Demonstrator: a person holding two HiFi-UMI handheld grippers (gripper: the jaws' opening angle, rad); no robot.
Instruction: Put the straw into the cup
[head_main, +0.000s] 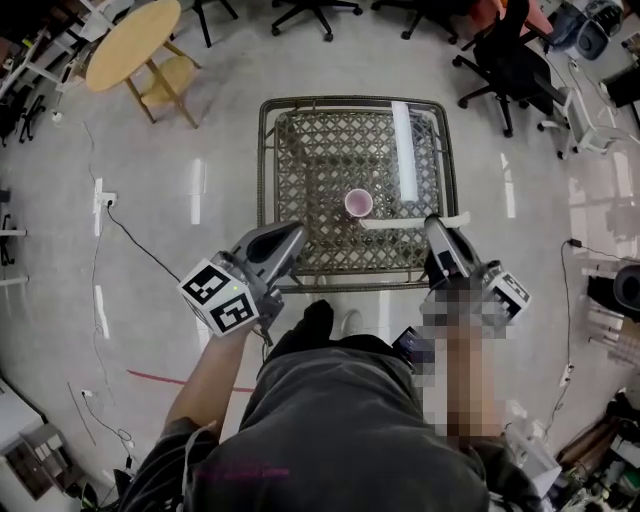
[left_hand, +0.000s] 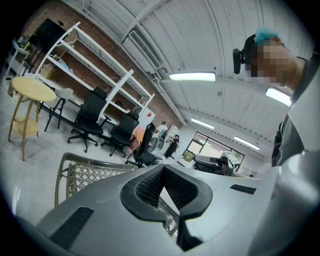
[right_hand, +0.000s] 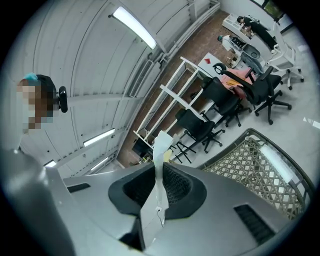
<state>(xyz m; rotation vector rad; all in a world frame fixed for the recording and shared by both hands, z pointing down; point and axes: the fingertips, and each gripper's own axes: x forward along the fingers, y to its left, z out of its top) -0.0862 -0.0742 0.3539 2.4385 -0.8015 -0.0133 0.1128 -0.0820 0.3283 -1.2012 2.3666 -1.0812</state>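
A small pink cup (head_main: 358, 203) stands upright near the middle of a wicker table (head_main: 290, 150) with a glass top. My right gripper (head_main: 432, 223) is at the table's front right edge, shut on a white paper-wrapped straw (head_main: 410, 221). The straw lies level and reaches left to just in front of the cup. In the right gripper view the straw (right_hand: 161, 150) sticks up from between the closed jaws of the right gripper (right_hand: 158, 171). My left gripper (head_main: 297, 234) is at the table's front left corner, and in its own view the left gripper (left_hand: 162, 169) is shut on nothing.
A long white strip (head_main: 404, 150), perhaps a lamp's reflection, runs along the table's right side. A round wooden table (head_main: 130, 40) stands at the far left. Office chairs (head_main: 505, 65) are behind and to the right. A cable (head_main: 135, 240) runs over the floor at left.
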